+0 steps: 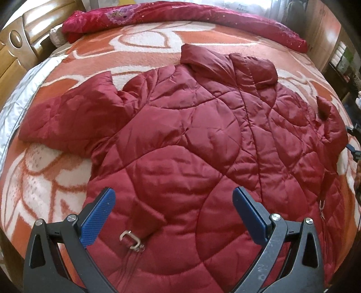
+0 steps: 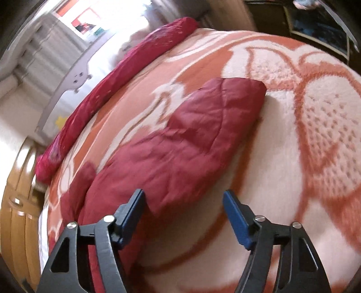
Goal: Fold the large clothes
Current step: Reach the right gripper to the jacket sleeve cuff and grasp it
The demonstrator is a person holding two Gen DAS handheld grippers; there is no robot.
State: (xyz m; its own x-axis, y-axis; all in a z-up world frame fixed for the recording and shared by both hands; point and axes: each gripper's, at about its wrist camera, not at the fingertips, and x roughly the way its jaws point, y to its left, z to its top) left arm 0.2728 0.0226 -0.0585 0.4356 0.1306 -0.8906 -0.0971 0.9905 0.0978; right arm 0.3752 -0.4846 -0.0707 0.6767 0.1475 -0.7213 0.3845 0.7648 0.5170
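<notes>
A large dark red quilted jacket (image 1: 191, 135) lies spread flat on the bed, collar at the far side, one sleeve (image 1: 67, 117) out to the left. A strap with a metal buckle (image 1: 130, 240) lies on its lower part. My left gripper (image 1: 173, 198) is open and empty, hovering over the jacket's near hem. In the right wrist view the jacket's other sleeve (image 2: 191, 135) stretches away across the blanket. My right gripper (image 2: 183, 198) is open and empty just above the near part of that sleeve.
The bed is covered by an orange and white patterned blanket (image 1: 45, 180). A rolled red floral quilt (image 1: 180, 15) lies along the far edge; it also shows in the right wrist view (image 2: 112, 90). A wooden headboard (image 1: 20, 40) stands at the left.
</notes>
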